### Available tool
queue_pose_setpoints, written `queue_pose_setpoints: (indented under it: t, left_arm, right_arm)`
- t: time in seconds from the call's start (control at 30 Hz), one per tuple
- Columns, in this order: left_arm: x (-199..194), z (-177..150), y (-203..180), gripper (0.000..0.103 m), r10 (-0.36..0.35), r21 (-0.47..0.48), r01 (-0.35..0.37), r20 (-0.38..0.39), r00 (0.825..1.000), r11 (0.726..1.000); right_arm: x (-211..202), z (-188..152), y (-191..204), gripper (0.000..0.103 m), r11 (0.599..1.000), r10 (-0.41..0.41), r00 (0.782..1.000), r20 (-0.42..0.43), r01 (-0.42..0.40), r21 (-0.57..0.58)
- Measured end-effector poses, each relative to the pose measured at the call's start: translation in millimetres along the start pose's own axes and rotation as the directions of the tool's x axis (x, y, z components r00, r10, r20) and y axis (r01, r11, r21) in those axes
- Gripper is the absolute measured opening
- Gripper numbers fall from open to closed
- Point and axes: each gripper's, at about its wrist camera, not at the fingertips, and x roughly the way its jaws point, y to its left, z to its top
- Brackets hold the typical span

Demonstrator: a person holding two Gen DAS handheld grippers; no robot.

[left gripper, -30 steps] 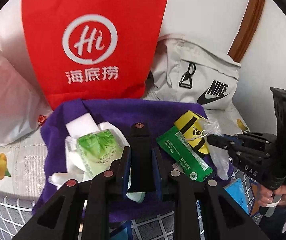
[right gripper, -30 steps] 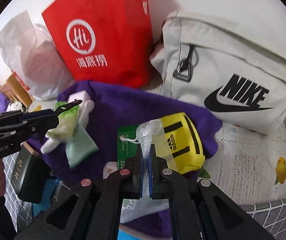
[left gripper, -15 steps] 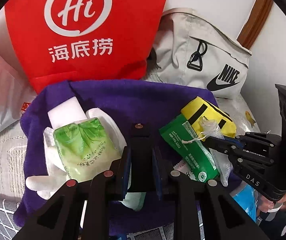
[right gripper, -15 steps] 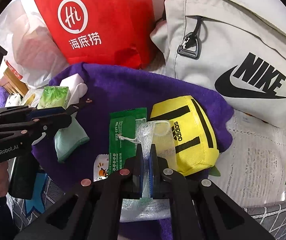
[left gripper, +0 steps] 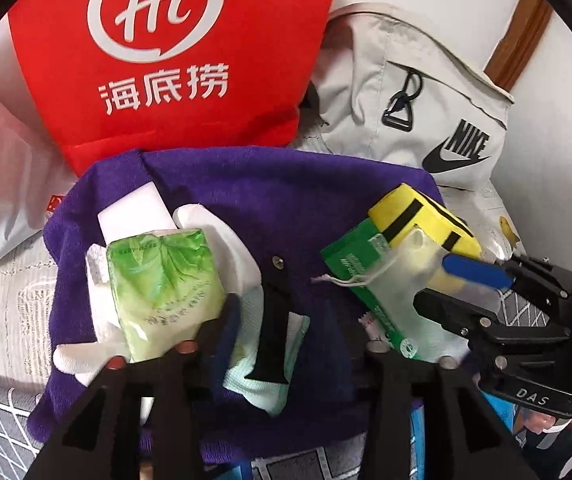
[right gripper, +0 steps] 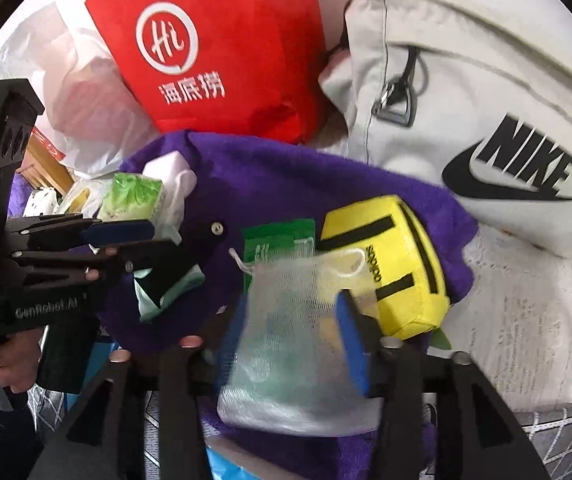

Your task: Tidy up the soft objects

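Mesh pouch sits right betw. the fingers of my R tongs, lying on the purple towel. R tongs are spread wide and nothing's pinched; whether the pads touch the mesh I can't tell, pic's blurred there. Pouch's long axis runs approx. straight away from the tongs, drawstring mouth at the far end. So R is the nearer side by far; any re-grab is a plain close, no reach needed.

Just ahead-right of the R tongs: yellow adidas pouch, touching the mesh. Ahead-left, partly under the mesh: green packet.

L tongs are also apart, holding nothing. A mint cloth lies betw. them on the towel, low and close in. Green tissue pack is just left of the L tongs, on top of white soft bits.

Pose: both tongs come in low and about level over the towel's near edge, aimed at the red bag and Nike bag at the back. My L hand is wrapped round its handle, well left of the R tongs.
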Motion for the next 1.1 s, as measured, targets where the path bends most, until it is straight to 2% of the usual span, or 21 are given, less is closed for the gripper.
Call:
queue_pose_setpoints:
  t: [0.07, 0.13, 0.27, 0.43, 0.5, 0.7, 0.8, 1.1]
  left_arm:
    - [-8, -1, -4, 0.054, 0.016, 0.010, -0.016, 0.012, 1.000, 1.000]
    - [-14, -1, -6, 0.062, 0.029, 0.018, -0.029, 0.020, 0.999, 0.999]
    - [-32, -1, -9, 0.069, 0.048, 0.027, -0.049, 0.042, 0.998, 0.998]
    - [-55, -4, -19, 0.078, 0.071, 0.047, -0.075, 0.077, 0.995, 0.996]
    - [-63, -5, -21, 0.082, 0.077, 0.050, -0.081, 0.075, 0.994, 0.995]
    - [-93, -18, -20, 0.083, 0.102, 0.034, -0.105, 0.097, 0.990, 0.994]
    - [-106, -29, -17, 0.089, 0.122, 0.021, -0.125, 0.100, 0.987, 0.992]
    - [-164, -80, -14, 0.089, 0.169, -0.029, -0.167, 0.153, 0.974, 0.986]
  right_arm:
    - [-6, 1, 2, 0.065, 1.000, -0.003, 1.000, 0.017, 0.003, 0.004]
    - [-11, 2, 2, 0.066, 1.000, 0.001, 1.000, 0.025, -0.002, 0.013]
    - [-22, 4, 2, 0.066, 1.000, -0.012, 0.999, 0.035, 0.011, 0.029]
    - [-47, 5, 5, 0.078, 0.998, -0.036, 0.997, 0.072, 0.032, 0.045]
    - [-57, 4, 9, 0.079, 0.998, -0.041, 0.995, 0.087, 0.037, 0.053]
    - [-80, -5, 19, 0.080, 0.997, -0.042, 0.993, 0.106, 0.034, 0.071]
    - [-94, -15, 28, 0.080, 0.997, -0.048, 0.991, 0.121, 0.039, 0.071]
    - [-147, -53, 65, 0.082, 0.995, -0.080, 0.981, 0.175, 0.067, 0.075]
